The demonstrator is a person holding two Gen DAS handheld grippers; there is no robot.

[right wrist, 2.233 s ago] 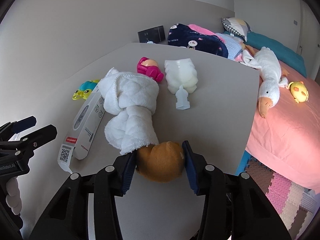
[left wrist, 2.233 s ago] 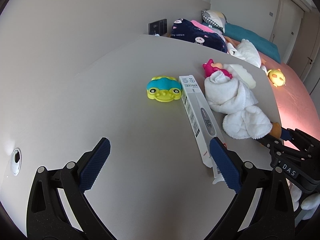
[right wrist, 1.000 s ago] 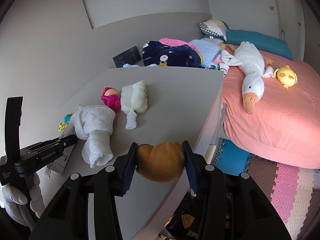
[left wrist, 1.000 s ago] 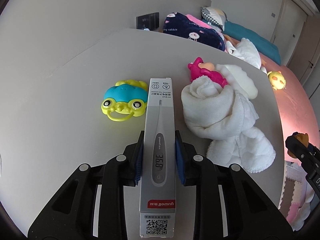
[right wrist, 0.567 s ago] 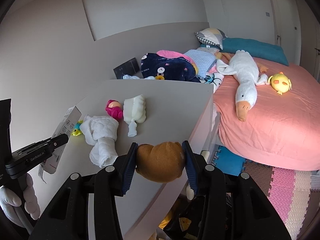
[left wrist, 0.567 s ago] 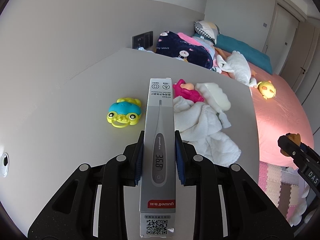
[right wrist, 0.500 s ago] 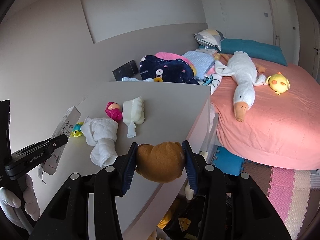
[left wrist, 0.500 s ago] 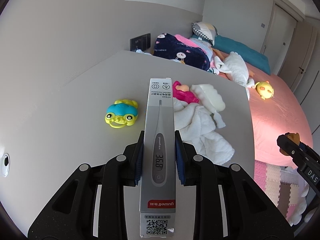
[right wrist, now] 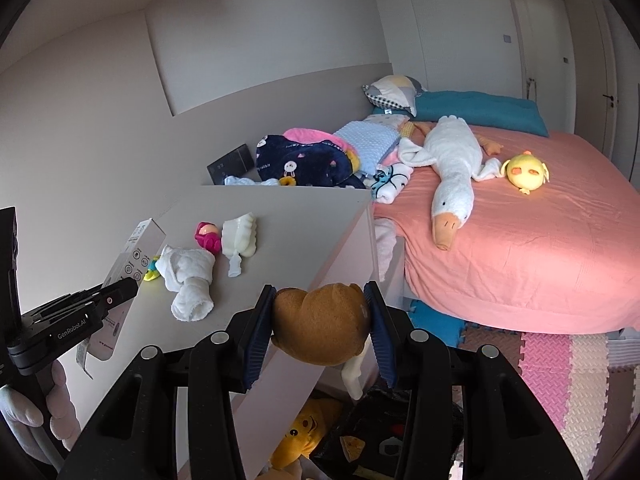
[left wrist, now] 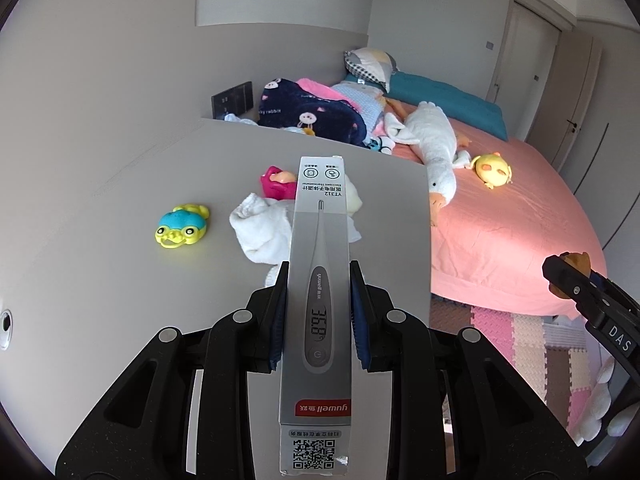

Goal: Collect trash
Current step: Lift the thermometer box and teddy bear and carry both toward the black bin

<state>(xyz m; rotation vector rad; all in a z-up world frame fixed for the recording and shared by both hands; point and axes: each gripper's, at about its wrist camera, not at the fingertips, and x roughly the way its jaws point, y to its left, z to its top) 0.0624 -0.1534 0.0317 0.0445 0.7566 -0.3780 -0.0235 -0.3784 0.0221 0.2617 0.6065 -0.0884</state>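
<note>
The thermometer box [left wrist: 318,312], grey with a printed thermometer and a red brand band, is clamped lengthwise between the pads of the left gripper [left wrist: 318,312] and held in the air above the table [left wrist: 120,264]; a second ago the same grip sat low over the tabletop, and just over two seconds ago the jaws were wide apart with the box lying flat beside the frog toy [left wrist: 182,226]. So the pick-up is done and the box is being carried off, with the table now seen from higher and farther back. The right gripper [right wrist: 322,330] is clenched on a brown plush lump [right wrist: 320,326], which has gone from the table surface to out past the table's edge. Both items seem bound for a bin, and the likely one shows only in the right wrist view: a dark bag [right wrist: 384,436] on the floor below the plush, beside a yellow soft toy [right wrist: 300,440]. That view also shows the box tilted in the left gripper from the side. The left wrist view gives what remains on the table: the frog toy, a rolled white towel [left wrist: 264,228], and a pink toy [left wrist: 276,184], plus the goose plush [left wrist: 436,148] on the pink bed [left wrist: 520,220].
</note>
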